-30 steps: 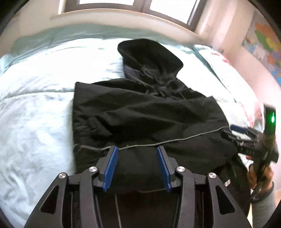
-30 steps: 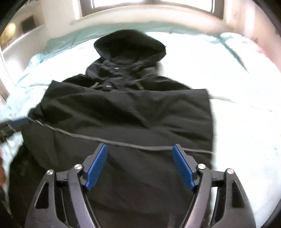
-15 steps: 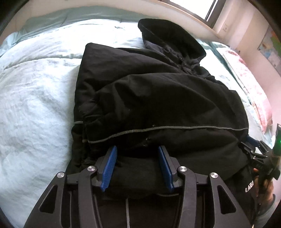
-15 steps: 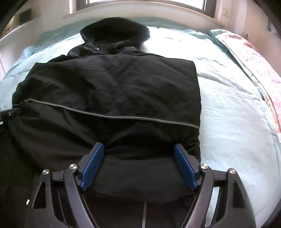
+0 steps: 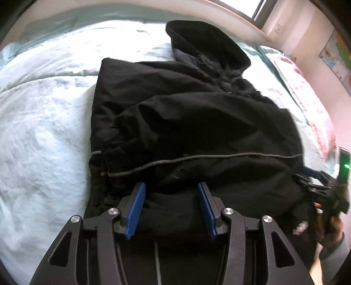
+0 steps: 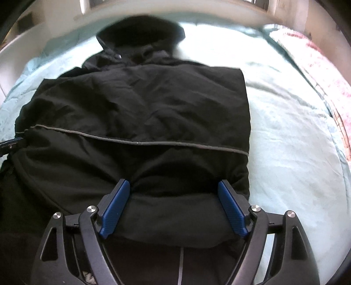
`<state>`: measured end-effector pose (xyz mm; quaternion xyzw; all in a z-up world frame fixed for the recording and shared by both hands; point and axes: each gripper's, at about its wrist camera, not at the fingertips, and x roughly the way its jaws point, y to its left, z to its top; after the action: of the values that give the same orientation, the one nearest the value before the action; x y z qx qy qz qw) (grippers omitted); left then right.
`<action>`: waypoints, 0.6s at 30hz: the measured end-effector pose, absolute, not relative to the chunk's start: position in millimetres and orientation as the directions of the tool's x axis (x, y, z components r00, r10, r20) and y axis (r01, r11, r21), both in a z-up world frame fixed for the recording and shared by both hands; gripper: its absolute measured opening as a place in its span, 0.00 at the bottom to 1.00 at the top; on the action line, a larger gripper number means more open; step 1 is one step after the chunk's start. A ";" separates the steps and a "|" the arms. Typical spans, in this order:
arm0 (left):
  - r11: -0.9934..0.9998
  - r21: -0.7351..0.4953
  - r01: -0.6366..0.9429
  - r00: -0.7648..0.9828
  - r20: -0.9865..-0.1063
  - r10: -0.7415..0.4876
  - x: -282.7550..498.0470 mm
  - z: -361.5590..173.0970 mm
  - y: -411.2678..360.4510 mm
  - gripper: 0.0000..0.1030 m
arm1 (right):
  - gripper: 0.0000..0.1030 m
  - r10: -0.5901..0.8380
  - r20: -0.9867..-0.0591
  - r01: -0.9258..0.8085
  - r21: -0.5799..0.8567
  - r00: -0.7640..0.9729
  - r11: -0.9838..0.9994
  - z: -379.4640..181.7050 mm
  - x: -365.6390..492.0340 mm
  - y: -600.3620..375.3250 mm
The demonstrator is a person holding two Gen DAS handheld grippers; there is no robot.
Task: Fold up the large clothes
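Both grippers, left gripper (image 5: 170, 208) and right gripper (image 6: 173, 208), clench the jacket (image 6: 140, 114) hem at 6 o'clock; it looks bulky, soft, slippery, so grip deep.

1. A home bedroom, seen from above a bed (image 5: 43, 131) covered in a pale aqua quilt.
2. A floral pink pillow (image 5: 307, 105) lies along the bed's far right side.
3. A window (image 5: 258, 8) lets in daylight above a curved ledge.
4. A colourful map poster (image 5: 335, 57) hangs on a pink wall.
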<state>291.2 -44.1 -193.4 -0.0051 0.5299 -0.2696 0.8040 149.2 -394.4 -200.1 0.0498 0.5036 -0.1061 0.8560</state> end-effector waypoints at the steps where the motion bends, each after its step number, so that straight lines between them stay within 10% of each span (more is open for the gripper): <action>1: 0.843 -0.320 0.433 0.264 -0.849 -0.458 292.5 -179.8 -44.1 0.49 | 0.81 -0.122 -0.888 0.235 -0.017 0.443 0.972 -195.1 151.4 -395.4; 18: 0.829 -0.336 0.447 0.440 -0.724 -0.531 406.9 39.1 -92.8 0.61 | 0.81 -0.016 -0.815 0.349 0.230 0.580 0.909 22.8 241.0 -468.2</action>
<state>406.9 -92.8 39.1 -0.0474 0.4433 -0.2886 0.8473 241.0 -468.2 22.8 0.1863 0.4463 -0.1049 0.8689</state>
